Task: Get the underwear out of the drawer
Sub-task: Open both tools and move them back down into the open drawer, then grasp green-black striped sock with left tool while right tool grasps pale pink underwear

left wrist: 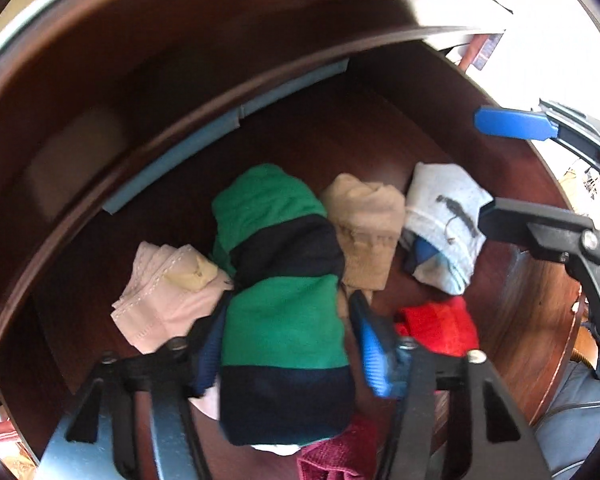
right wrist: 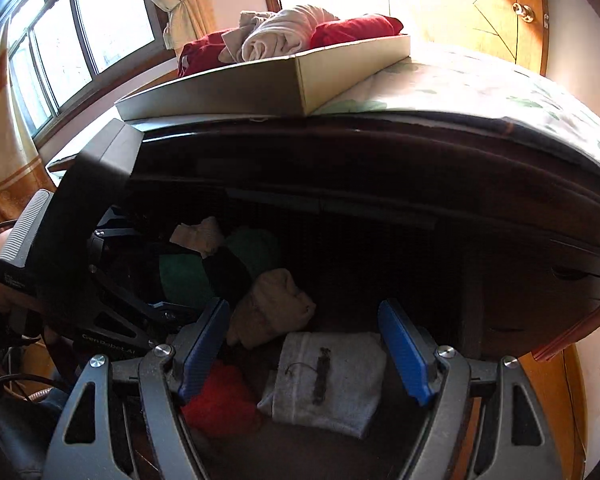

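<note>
The open drawer [left wrist: 500,168] holds a cluster of folded garments on its dark wooden floor. Largest is the green and navy striped underwear [left wrist: 284,280], straddled by the left gripper [left wrist: 288,344], whose blue pads touch both flanks; a light pinch is judged to be forming. The bundle should be squeezed at its middle and raised straight up, so the pink piece [left wrist: 160,292] and beige piece [left wrist: 364,224] beside it are not dragged. The right gripper [right wrist: 304,352] hangs spread above the grey folded piece [right wrist: 328,380], nothing held
</note>
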### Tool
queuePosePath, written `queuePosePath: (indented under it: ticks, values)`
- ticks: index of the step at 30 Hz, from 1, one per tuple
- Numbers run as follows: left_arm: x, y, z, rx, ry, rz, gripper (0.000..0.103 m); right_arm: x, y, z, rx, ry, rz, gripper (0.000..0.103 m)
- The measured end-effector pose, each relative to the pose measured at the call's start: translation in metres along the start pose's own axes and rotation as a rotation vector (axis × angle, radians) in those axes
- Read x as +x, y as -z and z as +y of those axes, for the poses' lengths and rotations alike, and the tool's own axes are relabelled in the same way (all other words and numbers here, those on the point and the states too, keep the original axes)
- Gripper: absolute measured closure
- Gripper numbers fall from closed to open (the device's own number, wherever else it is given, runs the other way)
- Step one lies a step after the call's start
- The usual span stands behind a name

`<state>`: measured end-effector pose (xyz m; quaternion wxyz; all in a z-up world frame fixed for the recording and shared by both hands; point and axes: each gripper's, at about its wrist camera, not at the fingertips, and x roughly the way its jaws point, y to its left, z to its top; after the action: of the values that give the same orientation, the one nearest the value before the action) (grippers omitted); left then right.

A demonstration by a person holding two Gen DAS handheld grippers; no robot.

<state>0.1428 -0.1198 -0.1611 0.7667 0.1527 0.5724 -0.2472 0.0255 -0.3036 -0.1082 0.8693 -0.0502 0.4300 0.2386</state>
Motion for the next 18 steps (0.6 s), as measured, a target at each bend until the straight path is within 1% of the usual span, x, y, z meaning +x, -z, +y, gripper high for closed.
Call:
queuePosePath:
  ticks: [1,3,4,6,8,10,15,18]
  values:
    - [0.002,-0.001,-0.001,0.005,-0.002,0.003,0.065,0.002,-0.001,0.000,-0.001,0.001,0.015,0.024]
    - [0.001,0.000,0.000,0.015,-0.006,0.000,0.072,0.007,-0.002,0.001,-0.014,0.004,0.046,0.024]
    - [0.000,0.002,0.000,0.020,-0.005,-0.003,0.077,0.008,-0.003,0.002,-0.021,0.007,0.062,0.024]
    - [-0.006,0.004,0.000,0.026,-0.011,-0.028,0.081,0.012,-0.004,0.002,-0.027,0.011,0.089,0.024]
    - [-0.014,0.009,0.003,0.021,-0.019,-0.057,0.082,0.014,-0.003,0.002,-0.025,0.009,0.108,0.024]
    - [-0.025,0.018,0.008,-0.012,-0.010,-0.098,0.083,0.013,-0.003,0.001,-0.018,0.008,0.108,0.024]
    - [-0.053,0.043,0.024,-0.098,-0.022,-0.197,0.083,0.016,-0.006,0.001,-0.016,0.014,0.110,0.024]
    - [-0.062,0.055,0.031,-0.157,-0.034,-0.235,0.083,0.022,-0.009,0.011,-0.017,-0.015,0.117,0.024]
